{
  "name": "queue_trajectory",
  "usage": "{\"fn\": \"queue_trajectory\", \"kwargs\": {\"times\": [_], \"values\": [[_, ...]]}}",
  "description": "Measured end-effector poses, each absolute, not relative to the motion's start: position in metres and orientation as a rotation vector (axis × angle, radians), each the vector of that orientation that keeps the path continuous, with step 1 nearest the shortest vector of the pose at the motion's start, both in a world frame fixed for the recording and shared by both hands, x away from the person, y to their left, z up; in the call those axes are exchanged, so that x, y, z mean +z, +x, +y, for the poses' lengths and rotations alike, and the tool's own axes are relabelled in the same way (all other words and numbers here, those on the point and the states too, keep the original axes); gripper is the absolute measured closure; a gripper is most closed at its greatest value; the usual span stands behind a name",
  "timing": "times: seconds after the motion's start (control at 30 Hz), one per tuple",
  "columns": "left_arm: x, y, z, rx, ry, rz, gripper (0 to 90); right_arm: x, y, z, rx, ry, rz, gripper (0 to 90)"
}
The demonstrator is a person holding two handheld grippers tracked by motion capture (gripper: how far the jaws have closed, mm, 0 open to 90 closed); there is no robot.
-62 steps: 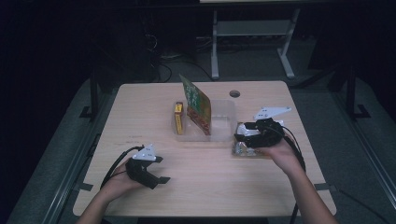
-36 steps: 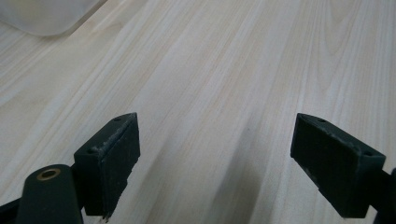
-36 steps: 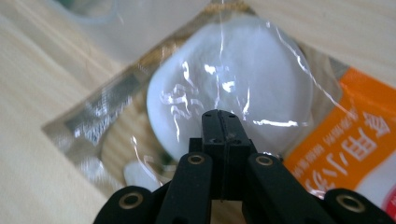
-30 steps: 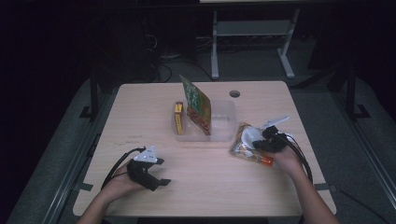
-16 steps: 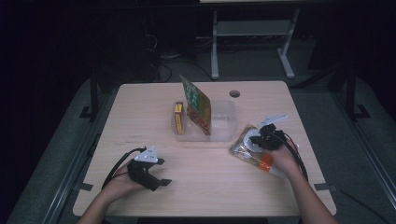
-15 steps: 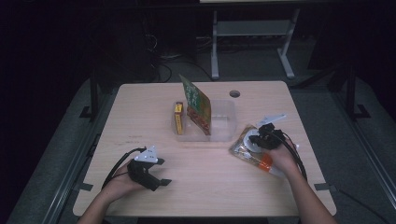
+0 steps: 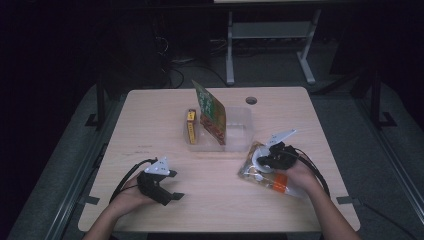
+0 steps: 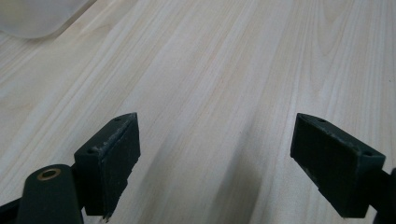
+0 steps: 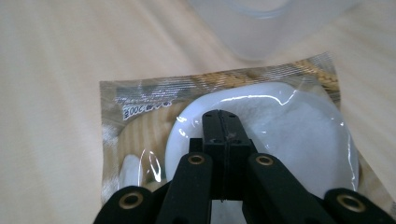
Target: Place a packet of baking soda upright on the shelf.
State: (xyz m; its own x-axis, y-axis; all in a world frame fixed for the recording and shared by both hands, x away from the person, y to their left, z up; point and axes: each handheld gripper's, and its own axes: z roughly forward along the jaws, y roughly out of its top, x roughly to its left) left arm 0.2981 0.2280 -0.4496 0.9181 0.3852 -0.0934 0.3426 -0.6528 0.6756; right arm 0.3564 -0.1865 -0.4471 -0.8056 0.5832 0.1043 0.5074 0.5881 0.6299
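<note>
Right tool (image 9: pixel 222 122), jaws pinched together, rests on the light, crinkly, slippery food packet (image 9: pixel 140 100), so grip its flat sealed edge.

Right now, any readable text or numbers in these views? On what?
"300" plus a character or two, seen upside down, small and uncertain: printed on the clear snack packet under the right gripper.
Green box standing in the clear bin: print too small to read.
Yellow box beside it: dark marks, too blurred to read.
Faint marks on the table: unreadable.
</note>
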Motion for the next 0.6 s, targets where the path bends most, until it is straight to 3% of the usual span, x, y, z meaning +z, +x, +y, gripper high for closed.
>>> {"fn": "queue_trajectory", "kwargs": {"times": [0.47, 0.6], "values": [[-0.451, 0.296, 0.225, 0.071, 2.329, 0.507, 15.4, -0.445, 0.322, -0.147, 1.004, 0.584, 2.853, 90.0], [-0.450, 0.296, 0.226, 0.068, 2.329, 0.501, 15.4, -0.438, 0.319, -0.151, 0.962, 0.619, 2.837, 90.0]]}}
